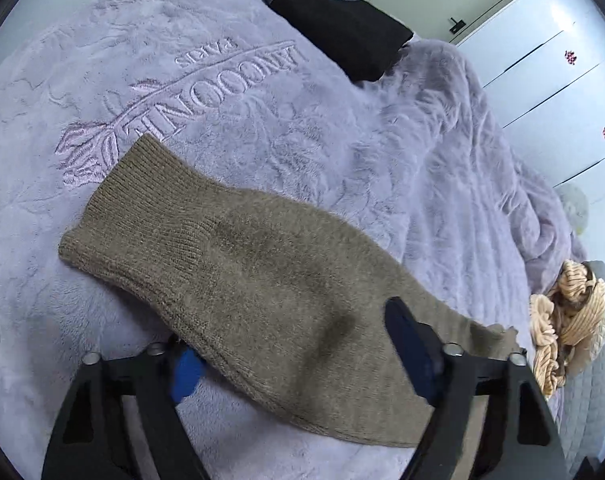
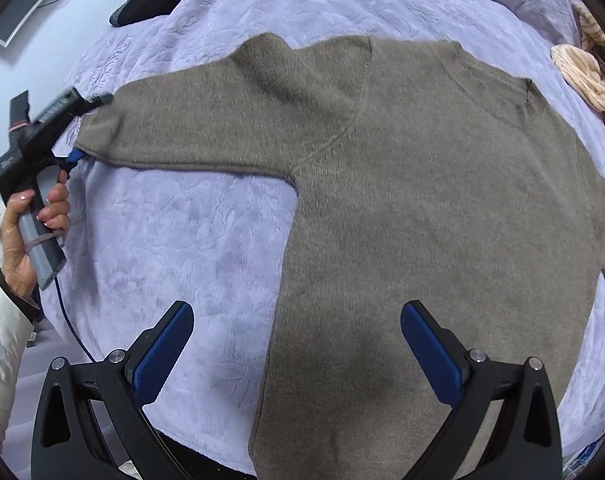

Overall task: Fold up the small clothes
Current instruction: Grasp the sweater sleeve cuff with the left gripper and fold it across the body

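Observation:
A small olive-brown knit sweater (image 2: 422, 184) lies flat on a lilac plush blanket (image 2: 174, 248), one sleeve stretched out to the left. In the left wrist view that sleeve (image 1: 238, 264) lies across the blanket with its ribbed cuff away from me. My left gripper (image 1: 298, 356) is open, its blue-padded fingers (image 1: 410, 344) straddling the sleeve, one under its edge. It also shows in the right wrist view (image 2: 82, 128) at the sleeve's cuff end. My right gripper (image 2: 298, 344) is open and empty, hovering above the sweater's lower left hem.
A black and grey cushion (image 1: 338, 36) lies at the blanket's far side. A beige striped garment (image 1: 566, 316) is heaped at the right edge of the bed. White cupboard doors (image 1: 550, 64) stand beyond. A cable (image 2: 70, 324) hangs from the left gripper's handle.

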`<action>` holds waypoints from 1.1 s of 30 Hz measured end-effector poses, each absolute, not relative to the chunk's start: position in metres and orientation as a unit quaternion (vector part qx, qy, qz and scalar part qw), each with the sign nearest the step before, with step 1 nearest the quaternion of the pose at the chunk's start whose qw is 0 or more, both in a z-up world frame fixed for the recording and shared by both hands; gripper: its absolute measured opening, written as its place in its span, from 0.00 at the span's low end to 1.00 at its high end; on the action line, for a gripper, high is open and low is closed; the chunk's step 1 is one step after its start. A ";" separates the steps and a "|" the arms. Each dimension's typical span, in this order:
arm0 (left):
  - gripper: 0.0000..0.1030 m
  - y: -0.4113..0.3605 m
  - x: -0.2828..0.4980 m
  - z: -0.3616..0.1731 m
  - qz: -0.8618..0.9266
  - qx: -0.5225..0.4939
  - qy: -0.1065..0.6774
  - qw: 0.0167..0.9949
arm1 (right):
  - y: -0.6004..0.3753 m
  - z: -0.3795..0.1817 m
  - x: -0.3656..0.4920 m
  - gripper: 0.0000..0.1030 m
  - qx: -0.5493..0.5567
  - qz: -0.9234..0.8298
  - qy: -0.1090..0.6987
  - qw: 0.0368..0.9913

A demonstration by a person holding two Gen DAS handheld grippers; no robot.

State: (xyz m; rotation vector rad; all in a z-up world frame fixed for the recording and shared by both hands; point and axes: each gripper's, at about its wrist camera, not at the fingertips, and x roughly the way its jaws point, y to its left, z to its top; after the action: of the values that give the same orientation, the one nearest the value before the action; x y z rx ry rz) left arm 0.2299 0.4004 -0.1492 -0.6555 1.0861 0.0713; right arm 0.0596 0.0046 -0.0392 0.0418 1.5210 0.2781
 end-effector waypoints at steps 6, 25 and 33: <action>0.11 0.412 0.225 -0.147 0.031 -0.322 0.487 0.812 | 0.007 -0.027 0.088 1.00 0.007 0.129 0.665 0.735; 0.11 0.159 0.223 -0.023 -0.137 -0.174 0.421 0.880 | -0.120 -0.067 0.065 1.00 0.092 0.070 0.685 0.719; 0.11 -0.016 0.216 -0.056 -0.204 -0.102 0.462 0.857 | -0.231 -0.084 0.062 1.00 0.110 0.022 0.681 0.723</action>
State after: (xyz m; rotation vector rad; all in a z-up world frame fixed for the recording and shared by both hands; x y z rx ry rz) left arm 0.2163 -0.0163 -0.0556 -0.2141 0.9707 -0.4296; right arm 0.0621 -0.2315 -0.0841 0.2439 1.5041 0.0495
